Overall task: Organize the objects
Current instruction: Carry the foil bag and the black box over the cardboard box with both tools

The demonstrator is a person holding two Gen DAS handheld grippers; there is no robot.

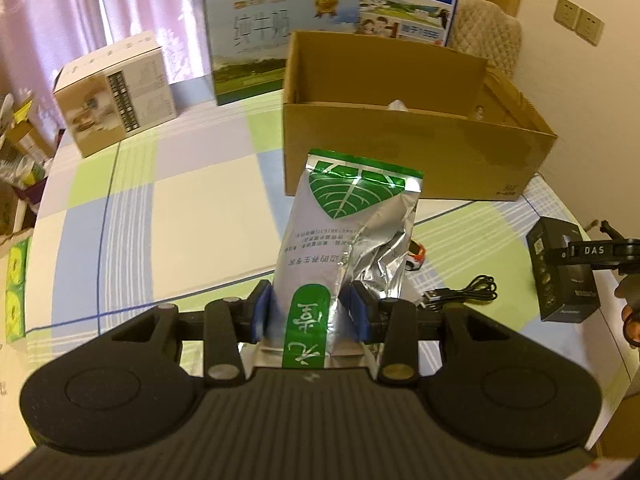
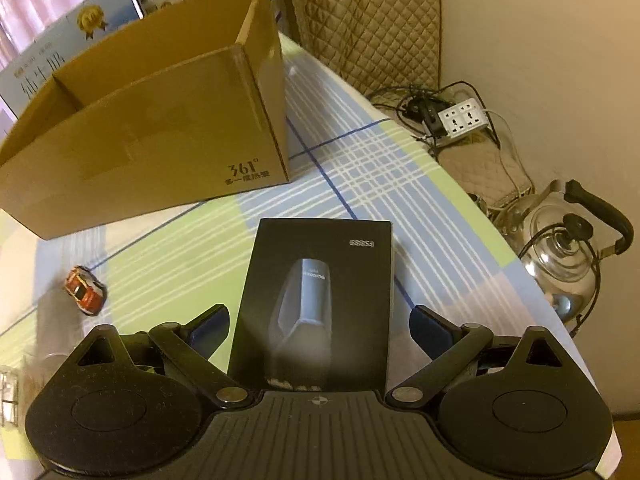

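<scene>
The left gripper (image 1: 306,312) is clamped on a silver and green foil pouch (image 1: 344,236), its blue pads (image 1: 262,312) pressing the pouch's lower end from both sides, so the pouch stands up out of the jaws above the worktop (image 1: 180,208). Just beyond the pouch sits an open cardboard box (image 1: 400,148), with a small toy car (image 1: 414,256) and a coiled black cable (image 1: 460,294) on the checked cloth to its right.

The right gripper (image 2: 320,328) carries a black carton (image 2: 316,300) between its fingers; the jaws stand fairly wide, and the left wrist view shows the carton lifted in their grip, though from the right wrist view I cannot quite tell whether the pads touch its sides. The cardboard box lies ahead and to the left, the toy car near its front. Off the worktop's right edge are a power strip (image 2: 464,118) and a steel kettle (image 2: 564,256).
</scene>
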